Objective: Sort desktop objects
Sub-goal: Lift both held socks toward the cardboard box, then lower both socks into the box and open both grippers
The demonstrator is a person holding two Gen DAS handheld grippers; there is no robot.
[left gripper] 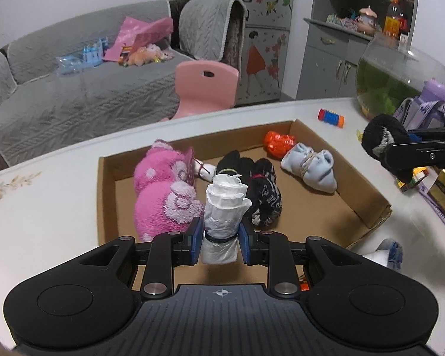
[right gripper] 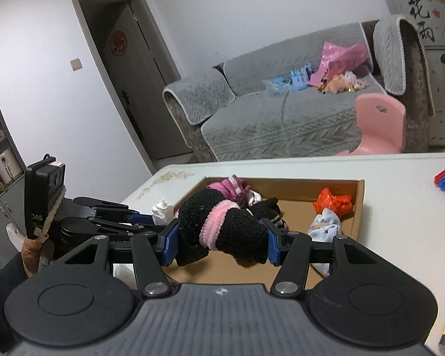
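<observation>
Left wrist view: the left claw is clamped on a white roll, bound by a black band and held upright over the near edge of the cardboard box. The box sits on the white surface. It holds five items: one pink plush bundle, one black sock bundle, one pale blue bundle, one orange wrapper, and one small white item tied with red cord, partly hidden behind the plush. At right, the right claw holds a black bundle above the surface. Far right stand a fish bowl and a purple bottle; a red-blue-orange block stick lies beyond the box. A pink chair and grey sofa stand behind. Calligraphy on the far cabinet reads "桃花".

Right wrist view: the right claw is clamped on the black bundle, ringed by a pink fuzzy band, over the near edge of the box. The left claw sits at left, gripping the white roll. A black module on it reads "JAS", partly cut off. Wall writing reads "桃花雨".
</observation>
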